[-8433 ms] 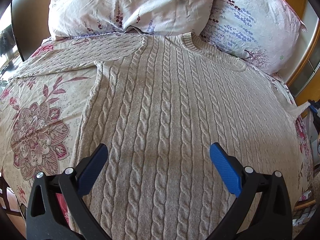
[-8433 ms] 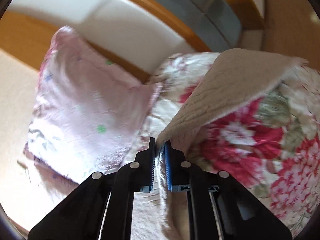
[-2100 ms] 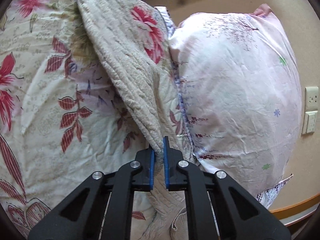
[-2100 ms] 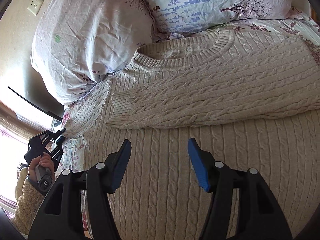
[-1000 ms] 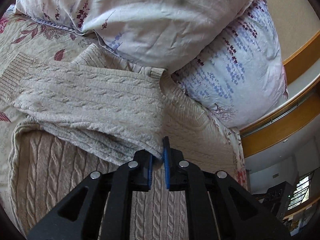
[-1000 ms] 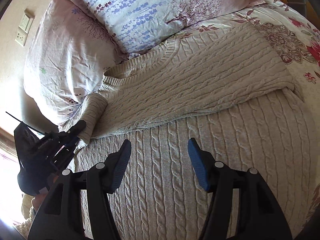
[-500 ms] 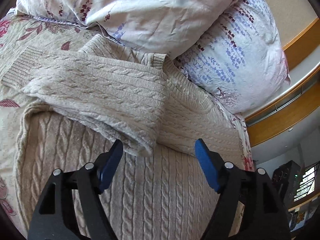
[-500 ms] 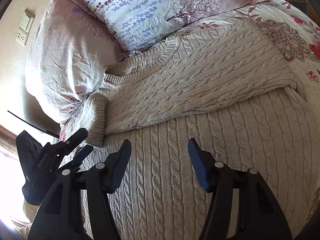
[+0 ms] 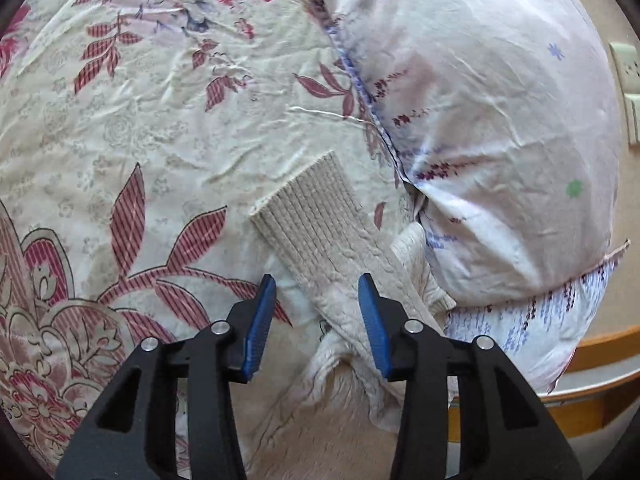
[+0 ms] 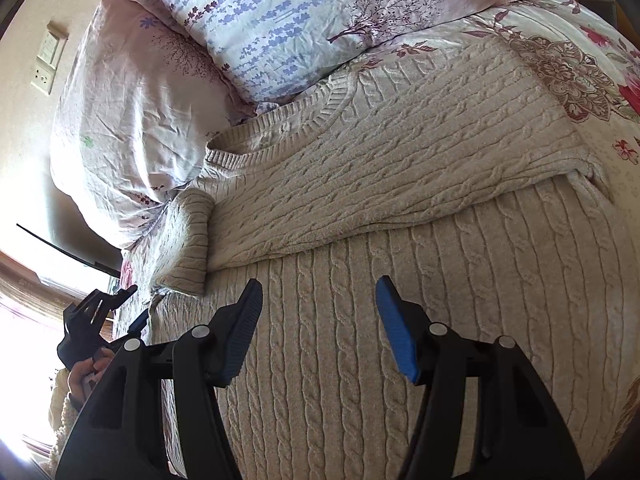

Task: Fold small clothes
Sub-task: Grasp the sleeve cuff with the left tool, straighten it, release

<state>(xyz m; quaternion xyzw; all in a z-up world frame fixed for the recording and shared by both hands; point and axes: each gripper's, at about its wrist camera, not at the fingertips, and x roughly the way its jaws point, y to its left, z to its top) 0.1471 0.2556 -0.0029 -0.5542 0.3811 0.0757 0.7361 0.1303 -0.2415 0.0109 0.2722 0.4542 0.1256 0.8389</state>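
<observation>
A beige cable-knit sweater (image 10: 400,320) lies flat on the bed, neck towards the pillows. Its right sleeve (image 10: 400,184) is folded across the chest. Its left sleeve is folded over at the shoulder (image 10: 188,240), and the ribbed cuff (image 9: 312,216) sticks out onto the floral bedspread (image 9: 120,128). My left gripper (image 9: 316,308) is open, jaws either side of that sleeve just behind the cuff; it also shows in the right wrist view (image 10: 116,312) at the sweater's left edge. My right gripper (image 10: 320,316) is open and empty above the sweater's body.
Two floral pillows stand at the head of the bed, a pink one (image 10: 132,120) (image 9: 500,140) and a lavender-print one (image 10: 320,12). A wooden bed frame (image 9: 580,368) runs beyond them. Wall sockets (image 10: 48,64) are on the wall.
My left gripper let go of the left sleeve on the chest, opened, and swung left to the sleeve's cuff end beside the pink pillow. My right gripper stayed open and barely moved.
</observation>
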